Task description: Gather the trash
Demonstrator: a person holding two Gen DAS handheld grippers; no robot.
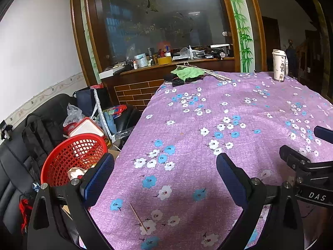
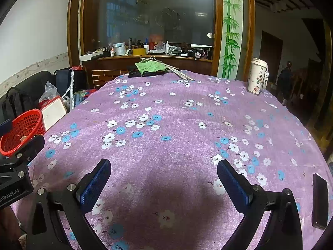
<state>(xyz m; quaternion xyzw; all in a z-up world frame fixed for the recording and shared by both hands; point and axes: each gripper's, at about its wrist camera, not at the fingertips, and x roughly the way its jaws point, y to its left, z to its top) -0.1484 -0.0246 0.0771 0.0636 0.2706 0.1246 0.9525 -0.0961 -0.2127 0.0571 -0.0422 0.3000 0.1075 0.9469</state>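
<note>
Both the left tongs (image 1: 165, 176) and right tongs (image 2: 164, 179) were held released above the tabletop (image 1: 208, 114). A toothpick (image 1: 138, 219) lay there, beside the red basket (image 1: 62, 158).

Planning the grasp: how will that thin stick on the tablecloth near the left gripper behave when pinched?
The stick looks very thin and straight, so probably light and stiff, possibly snappable. Lying flat on the soft tablecloth, it may press into the fabric or roll aside.
</note>
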